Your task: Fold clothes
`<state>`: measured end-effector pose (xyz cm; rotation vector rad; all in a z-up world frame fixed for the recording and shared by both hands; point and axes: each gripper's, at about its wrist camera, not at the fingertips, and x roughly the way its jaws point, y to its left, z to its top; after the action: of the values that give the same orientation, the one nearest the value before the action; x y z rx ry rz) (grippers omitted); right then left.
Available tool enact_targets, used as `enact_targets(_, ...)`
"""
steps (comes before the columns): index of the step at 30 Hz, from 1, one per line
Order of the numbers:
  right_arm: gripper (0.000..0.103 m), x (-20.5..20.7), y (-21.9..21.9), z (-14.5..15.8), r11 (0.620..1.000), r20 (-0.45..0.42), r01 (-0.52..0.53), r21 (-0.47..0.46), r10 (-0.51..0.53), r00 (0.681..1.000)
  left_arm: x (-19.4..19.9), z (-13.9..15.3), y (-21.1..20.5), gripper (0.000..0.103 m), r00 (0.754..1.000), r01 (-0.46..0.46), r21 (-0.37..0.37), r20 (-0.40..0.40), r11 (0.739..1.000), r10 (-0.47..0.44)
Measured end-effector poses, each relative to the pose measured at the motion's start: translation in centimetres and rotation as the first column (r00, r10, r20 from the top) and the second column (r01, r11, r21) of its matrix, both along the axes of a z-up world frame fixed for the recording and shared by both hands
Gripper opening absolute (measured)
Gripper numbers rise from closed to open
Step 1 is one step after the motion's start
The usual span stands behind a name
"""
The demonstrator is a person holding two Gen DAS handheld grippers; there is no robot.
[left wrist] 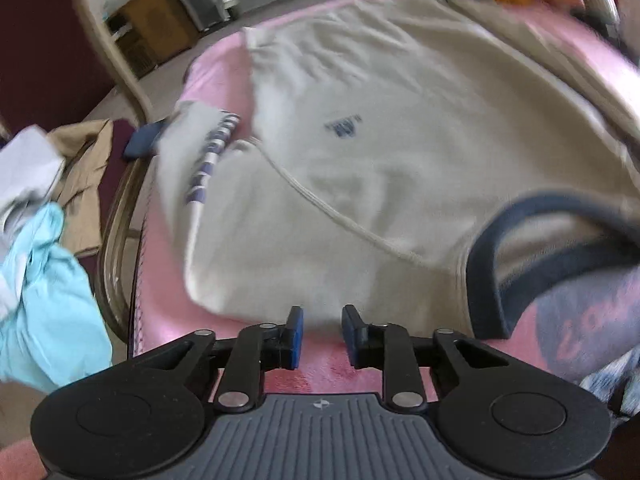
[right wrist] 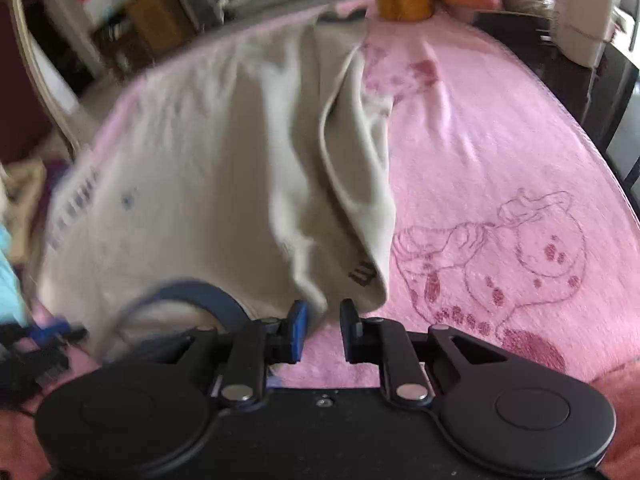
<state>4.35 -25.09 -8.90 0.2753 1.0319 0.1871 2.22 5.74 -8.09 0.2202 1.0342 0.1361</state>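
The cream cotton T-shirt with navy collar [left wrist: 360, 152] lies lengthwise straight ahead of both the left gripper [left wrist: 322, 336] and right gripper [right wrist: 323, 332], each narrowly parted, holding nothing, the right nearer its folded-over sleeve [right wrist: 356, 216].

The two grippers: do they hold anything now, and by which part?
Nothing is held. The left gripper and right gripper stand open above the cream T-shirt with navy collar.

Shirt [left wrist: 360, 152] on blanket [right wrist: 500, 152] (clothes pile [left wrist: 36, 240] left).
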Motion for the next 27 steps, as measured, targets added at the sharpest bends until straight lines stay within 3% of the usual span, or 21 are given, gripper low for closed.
enact_targets(5,0.029,0.3,-0.7,5.2,0.990,0.120,0.013,0.139,-0.029,0.992,0.4,5.8,1.6,0.026,0.983,-0.042,-0.102,0.171,0.994,0.059)
enact_targets(10,0.035,2.9,0.3,9.9,0.972,0.226,-0.011,0.236,-0.044,0.973,2.4,10.1,1.7,0.028,0.954,-0.054,-0.119,0.288,0.991,0.086)
enact_targets(14,0.041,6.1,1.7,11.7,0.959,0.299,-0.021,0.281,-0.067,0.952,5.5,11.7,1.9,0.028,0.940,-0.044,-0.107,0.334,0.993,0.077)
enact_targets(18,0.045,11.1,2.8,11.1,0.962,0.360,-0.009,0.272,-0.093,0.928,9.3,10.5,2.0,0.029,0.942,-0.035,-0.067,0.330,0.997,0.055)
enact_targets(23,0.046,18.7,1.2,7.1,0.967,0.358,0.119,0.223,-0.195,0.913,13.1,5.1,2.3,0.029,0.969,-0.028,-0.076,0.244,0.997,0.045)
enact_targets(26,0.042,23.2,-1.3,3.8,0.950,0.300,0.235,0.206,-0.290,0.909,13.8,2.7,2.8,0.029,0.984,-0.020,-0.105,0.173,0.994,0.038)
enact_targets(27,0.034,24.6,-2.1,2.8,0.943,0.280,0.262,0.206,-0.313,0.907,14.0,2.4,2.8,0.029,0.985,-0.017,-0.098,0.167,0.995,0.034)
